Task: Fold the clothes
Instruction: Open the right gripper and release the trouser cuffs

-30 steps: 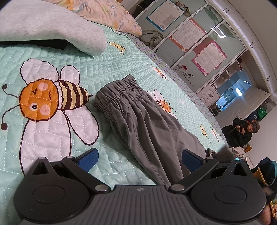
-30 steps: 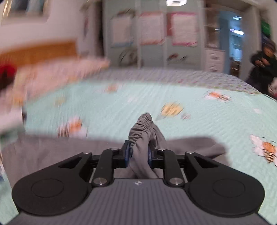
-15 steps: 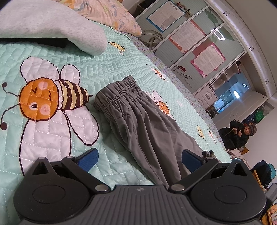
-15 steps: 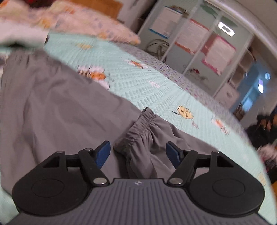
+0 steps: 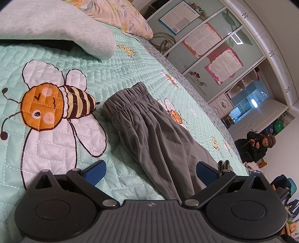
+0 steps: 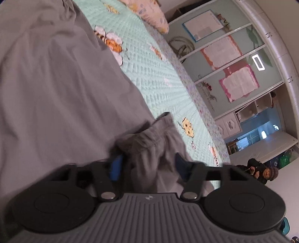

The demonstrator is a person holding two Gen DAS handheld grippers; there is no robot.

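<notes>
Grey trousers (image 5: pixel 149 134) lie folded lengthwise on the mint bee-print bedspread (image 5: pixel 56 149), with the elastic waistband (image 5: pixel 129 99) at the far end. My left gripper (image 5: pixel 149 172) hovers open over the lower leg, its blue pads (image 5: pixel 95 171) spread wide and holding nothing. In the right wrist view the trousers (image 6: pixel 56 89) fill the left side. A gathered leg cuff (image 6: pixel 149 142) is bunched between the pads of my right gripper (image 6: pixel 148 166). Its jaws are closing around the cuff, with a gap still showing beside the right pad (image 6: pixel 181 166). This view is blurred.
A pale green garment (image 5: pixel 56 24) over something black lies at the far left of the bed, with a floral pillow (image 5: pixel 115 16) behind it. Wardrobe doors with posters (image 5: pixel 214 43) stand beyond the bed. A person in dark clothes (image 5: pixel 256 145) sits at the far right.
My right gripper let go of the cuff, opened wide, rolled and sank, and now its jaws have narrowed around the cuff again. The left gripper has stayed open in place.
</notes>
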